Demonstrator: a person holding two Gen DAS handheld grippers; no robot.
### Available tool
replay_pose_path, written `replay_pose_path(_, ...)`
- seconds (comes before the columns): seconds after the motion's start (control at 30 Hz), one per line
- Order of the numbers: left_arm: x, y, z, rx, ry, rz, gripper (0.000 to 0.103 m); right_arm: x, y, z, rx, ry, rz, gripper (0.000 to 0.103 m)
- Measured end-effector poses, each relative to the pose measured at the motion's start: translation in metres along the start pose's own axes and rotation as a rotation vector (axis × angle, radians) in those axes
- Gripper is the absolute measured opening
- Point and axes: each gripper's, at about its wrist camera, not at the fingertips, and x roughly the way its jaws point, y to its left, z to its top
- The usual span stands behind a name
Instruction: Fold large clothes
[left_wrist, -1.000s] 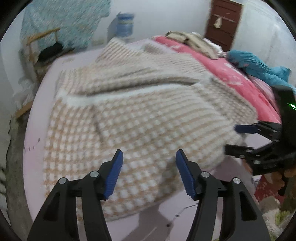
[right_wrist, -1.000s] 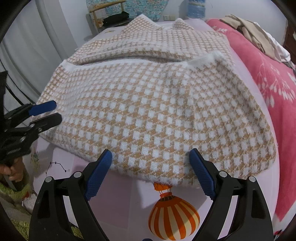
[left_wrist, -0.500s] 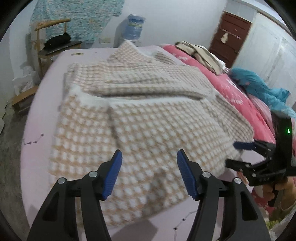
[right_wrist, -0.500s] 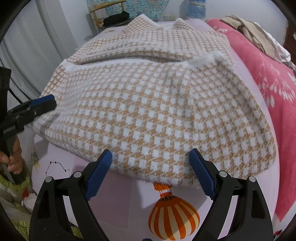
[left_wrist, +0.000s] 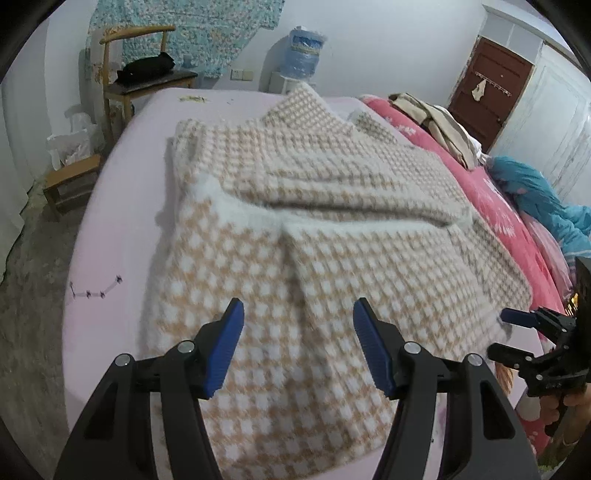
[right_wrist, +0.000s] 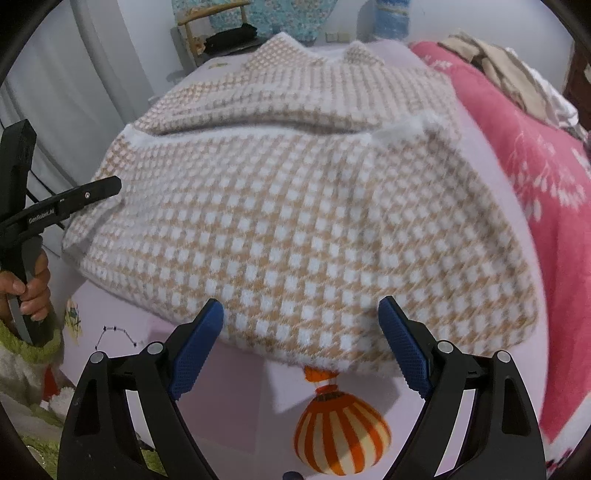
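A large fuzzy tan-and-white checked garment (left_wrist: 332, 240) lies spread on the pale pink bed sheet (left_wrist: 122, 221), its top part folded down across the middle. My left gripper (left_wrist: 297, 332) hovers open over the garment's near-left part, nothing between its blue pads. In the right wrist view the garment (right_wrist: 295, 203) fills the middle. My right gripper (right_wrist: 301, 325) stands open just above its near hem, holding nothing. The left gripper (right_wrist: 88, 194) shows edge-on at the garment's left side, a hand on its handle. The right gripper (left_wrist: 504, 332) appears open at the garment's right corner.
A red-pink blanket (right_wrist: 535, 177) covers the bed's right side, with beige clothes (left_wrist: 439, 125) and blue cloth (left_wrist: 535, 199) piled on it. A wooden chair (left_wrist: 133, 74), a low stool (left_wrist: 70, 181) and a water bottle (left_wrist: 304, 51) stand beyond the bed. A balloon print (right_wrist: 340, 435) marks the sheet.
The left gripper has slid sideways along the garment's near-left side and rolled, so more floor and the chair now show. The right gripper and the garment have not moved.
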Motion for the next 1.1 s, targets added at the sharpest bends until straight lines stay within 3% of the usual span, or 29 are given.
replay_pose_path(0.27, 0.005, 0.01, 0.016, -0.023, 0.009, 0.052, 0.06, -0.004, -0.004, 0.021, 0.014, -0.05, -0.005, 0.085)
replay_pose_path(0.47, 0.0, -0.009, 0.028, 0.028, -0.003, 0.049, 0.071, 0.0, -0.009, 0.033, 0.039, -0.059, 0.014, 0.089)
replay_pose_path(0.7, 0.016, -0.032, 0.038, 0.077, 0.038, 0.081, 0.088, 0.002, -0.012, 0.049, 0.06, -0.087, 0.046, 0.09)
replay_pose_path(0.87, 0.036, -0.041, 0.038, 0.104, 0.084, 0.137, 0.091, 0.005, -0.013, 0.058, 0.059, -0.098, 0.007, 0.09)
replay_pose_path(1.0, 0.055, -0.037, 0.033, 0.077, 0.143, 0.168, 0.093, 0.007, -0.023, 0.063, 0.081, -0.101, -0.021, 0.09)
replay_pose_path(1.1, 0.058, -0.032, 0.031, 0.051, 0.141, 0.168, 0.097, 0.015, -0.036, 0.063, 0.111, -0.086, -0.043, 0.09)
